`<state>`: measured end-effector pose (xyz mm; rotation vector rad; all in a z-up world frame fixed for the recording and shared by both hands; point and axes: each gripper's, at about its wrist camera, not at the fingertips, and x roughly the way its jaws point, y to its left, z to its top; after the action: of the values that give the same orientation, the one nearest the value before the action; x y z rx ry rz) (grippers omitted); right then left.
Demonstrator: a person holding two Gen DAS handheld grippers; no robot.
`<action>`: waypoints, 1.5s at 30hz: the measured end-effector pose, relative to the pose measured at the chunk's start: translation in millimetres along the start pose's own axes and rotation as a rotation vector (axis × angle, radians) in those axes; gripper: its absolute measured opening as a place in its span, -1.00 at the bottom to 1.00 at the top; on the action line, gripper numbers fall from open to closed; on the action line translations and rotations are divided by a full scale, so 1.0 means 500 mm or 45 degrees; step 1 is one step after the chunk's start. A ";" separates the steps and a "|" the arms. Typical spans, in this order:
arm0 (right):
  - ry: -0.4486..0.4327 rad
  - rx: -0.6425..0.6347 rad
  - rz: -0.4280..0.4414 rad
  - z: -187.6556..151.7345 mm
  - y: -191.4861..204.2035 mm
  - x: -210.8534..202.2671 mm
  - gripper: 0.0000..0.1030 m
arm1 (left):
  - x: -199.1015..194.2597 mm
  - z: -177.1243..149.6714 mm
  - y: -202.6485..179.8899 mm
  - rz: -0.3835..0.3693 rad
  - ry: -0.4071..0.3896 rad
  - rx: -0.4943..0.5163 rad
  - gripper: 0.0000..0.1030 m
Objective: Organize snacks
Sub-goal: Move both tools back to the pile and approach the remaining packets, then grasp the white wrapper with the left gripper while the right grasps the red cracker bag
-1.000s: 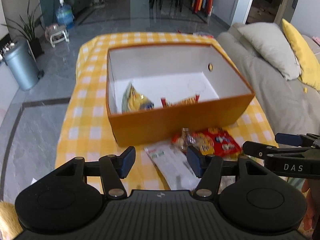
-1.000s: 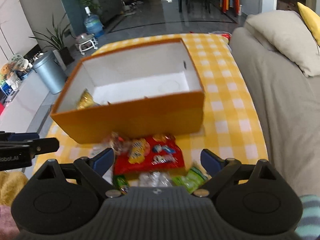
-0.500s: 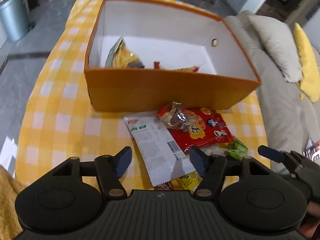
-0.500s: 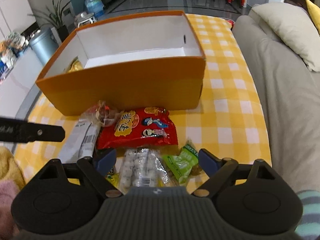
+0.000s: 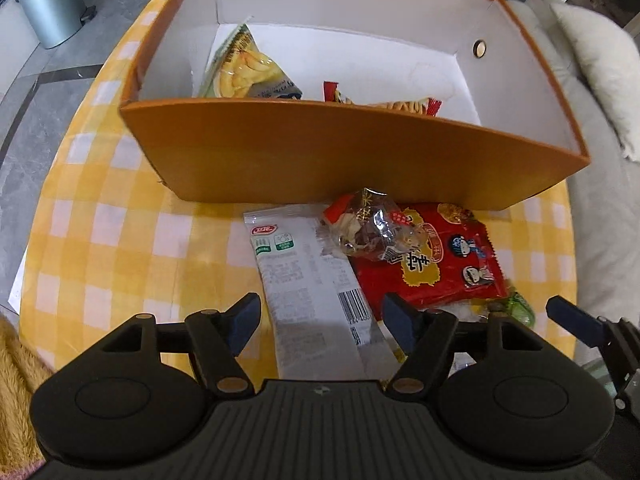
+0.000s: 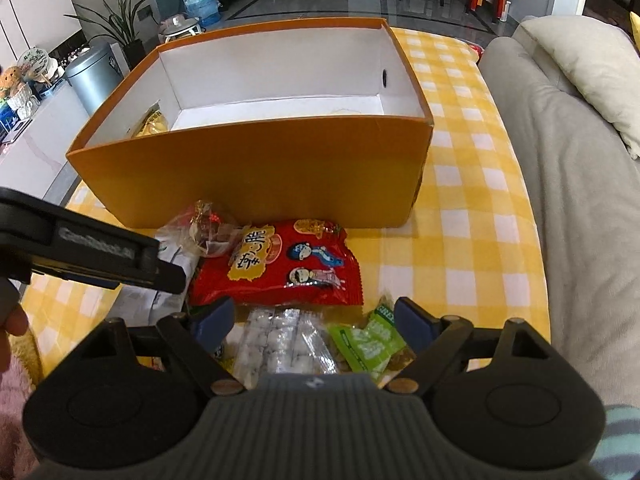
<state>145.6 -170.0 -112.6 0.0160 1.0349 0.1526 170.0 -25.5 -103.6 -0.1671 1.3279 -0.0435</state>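
Observation:
An orange box with a white inside holds a yellow chip bag and a red-edged snack pack. Loose snacks lie in front of it: a white packet, a red bag, a small clear-and-red pack. My left gripper is open over the white packet. My right gripper is open over a clear candy pack and a green pack, with the red bag just ahead.
The yellow checked tablecloth covers the table. A grey sofa with a pillow runs along the right. A grey bin stands on the floor to the left. The left gripper shows in the right wrist view.
Both grippers have moved forward and down toward the snack pile in front of the box. Both stay open.

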 end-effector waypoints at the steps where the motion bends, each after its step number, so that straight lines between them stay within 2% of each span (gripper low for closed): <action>1: 0.004 -0.005 0.001 0.001 0.000 0.003 0.63 | 0.005 0.002 -0.004 0.018 0.004 0.010 0.58; 5: 0.032 -0.020 0.017 0.009 -0.002 0.019 0.66 | 0.022 0.006 -0.015 0.090 0.022 0.066 0.58; 8: 0.035 -0.038 0.043 0.010 0.003 0.027 0.78 | 0.025 0.008 -0.007 0.088 0.037 0.068 0.52; 10: 0.032 -0.052 0.052 0.012 0.006 0.030 0.85 | 0.023 0.009 0.002 0.081 0.047 0.071 0.38; 13: 0.039 -0.083 0.065 0.015 0.012 0.042 0.92 | 0.013 0.010 0.017 0.100 0.043 0.093 0.37; 17: 0.053 -0.118 0.051 0.023 0.025 0.064 0.92 | 0.009 0.014 0.040 0.134 0.038 0.120 0.37; 23: 0.108 -0.166 0.040 0.028 0.052 0.104 0.92 | 0.031 0.023 0.057 0.122 0.053 0.134 0.38; 31: 0.137 -0.225 0.038 0.045 0.082 0.142 0.93 | 0.052 0.035 0.085 0.126 0.081 0.127 0.54; 35: 0.136 -0.260 0.037 0.050 0.097 0.153 0.93 | 0.057 0.044 0.101 0.126 0.101 0.109 0.55; 41: 0.176 -0.236 0.036 0.056 0.089 0.171 0.93 | 0.058 0.053 0.135 0.106 0.119 0.106 0.55; 45: 0.192 -0.227 0.030 0.057 0.084 0.178 0.93 | 0.060 0.042 0.132 0.117 0.125 0.119 0.58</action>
<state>209.7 -115.1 -170.4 -0.1473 1.1689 0.2704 193.4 37.7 -137.3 -0.0242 1.4269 -0.0362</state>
